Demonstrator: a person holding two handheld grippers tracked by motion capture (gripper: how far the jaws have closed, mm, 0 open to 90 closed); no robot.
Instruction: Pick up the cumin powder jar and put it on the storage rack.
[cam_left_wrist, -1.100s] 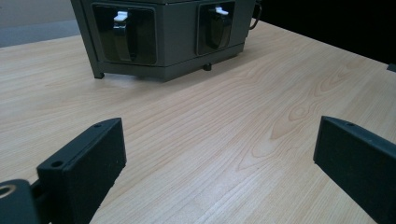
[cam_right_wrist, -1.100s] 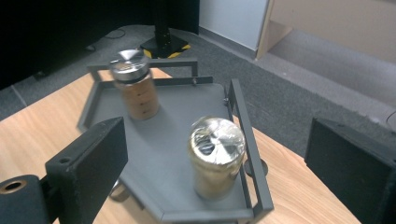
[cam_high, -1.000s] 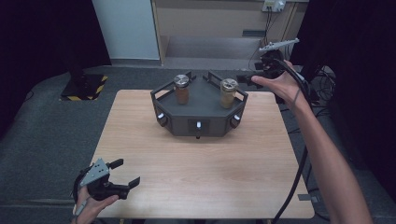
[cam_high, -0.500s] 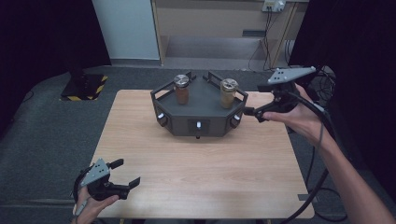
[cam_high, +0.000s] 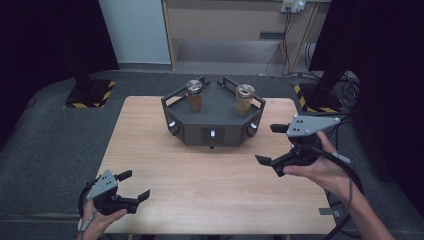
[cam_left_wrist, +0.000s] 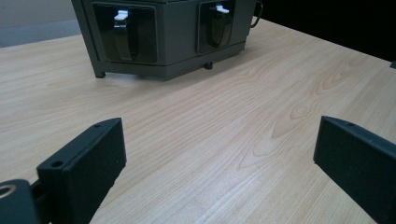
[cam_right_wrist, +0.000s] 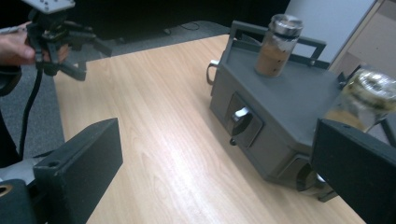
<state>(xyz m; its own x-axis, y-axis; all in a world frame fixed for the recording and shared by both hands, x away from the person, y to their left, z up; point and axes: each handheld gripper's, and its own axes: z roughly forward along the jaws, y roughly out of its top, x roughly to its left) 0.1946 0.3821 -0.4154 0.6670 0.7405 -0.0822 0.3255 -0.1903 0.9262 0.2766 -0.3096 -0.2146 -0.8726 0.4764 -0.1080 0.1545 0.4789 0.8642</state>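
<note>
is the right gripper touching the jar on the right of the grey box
Apart. In the high view the right gripper hangs open over bare table, well short of the right jar standing on the grey box.

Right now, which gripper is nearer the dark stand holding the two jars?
Right. The right gripper hovers, open, just off the stand's front right corner; the left gripper sits at the table's near left corner, well short.

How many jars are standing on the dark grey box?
2. One jar with brown contents stands on the left side of the dark grey box, the other jar with paler contents on its right side. None seems hidden.
</note>
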